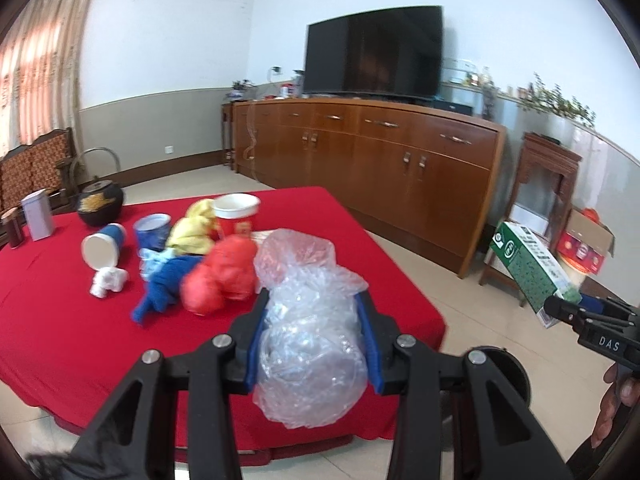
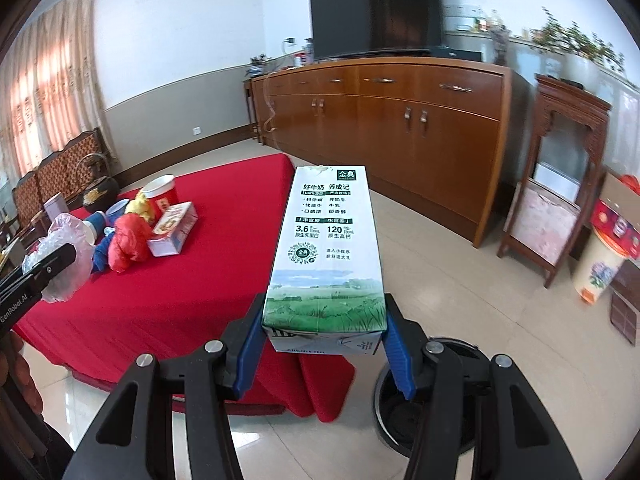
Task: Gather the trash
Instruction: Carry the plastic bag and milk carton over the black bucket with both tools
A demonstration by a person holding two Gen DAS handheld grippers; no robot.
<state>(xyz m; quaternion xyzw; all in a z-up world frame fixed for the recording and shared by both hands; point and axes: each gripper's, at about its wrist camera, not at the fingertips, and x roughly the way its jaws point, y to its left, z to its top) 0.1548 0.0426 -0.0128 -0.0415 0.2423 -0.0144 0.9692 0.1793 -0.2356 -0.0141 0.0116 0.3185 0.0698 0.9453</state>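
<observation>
Left gripper (image 1: 312, 320): clamped on crumpled clear plastic bag (image 1: 312, 332). Right gripper (image 2: 324, 332): clamped on green-and-white milk carton (image 2: 326, 248). Nearby: red-clothed table (image 1: 80, 332), red crumpled bag (image 1: 222, 276).

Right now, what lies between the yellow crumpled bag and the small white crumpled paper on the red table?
In the left wrist view, two blue paper cups lie between the yellow bag and white paper.

A red-clothed table (image 1: 60, 320) carries paper cups (image 1: 105, 245), crumpled bags (image 1: 222, 276), and a black kettle (image 1: 99, 202).
</observation>
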